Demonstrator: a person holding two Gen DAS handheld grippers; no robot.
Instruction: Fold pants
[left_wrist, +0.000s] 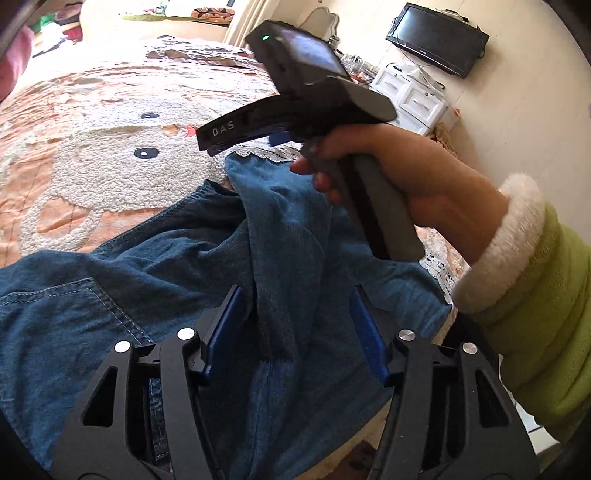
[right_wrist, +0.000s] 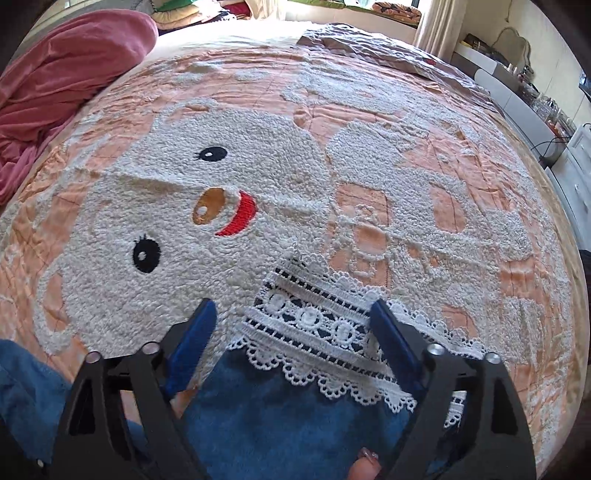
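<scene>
The pants (left_wrist: 155, 258), blue denim with a white lace hem (right_wrist: 325, 332), are lying crumpled on a peach bedspread (right_wrist: 369, 122) bearing a white fuzzy cartoon face. In the left wrist view the left gripper (left_wrist: 295, 325) is sitting at the lower centre of the frame with its blue pads roughly half apart, straddling a raised ridge of denim without visibly pressing on it. Only this view is showing the right hand (left_wrist: 406, 177) with its green sleeve at the right, gripping the handle of the other tool, and a television (left_wrist: 437, 38) at the upper right. The right wrist view is showing the right gripper (right_wrist: 291, 332) with jaws standing wide, one pad over the lace hem and the other over the bedspread, holding nothing. A pink blanket (right_wrist: 66, 74) is filling its upper left.
</scene>
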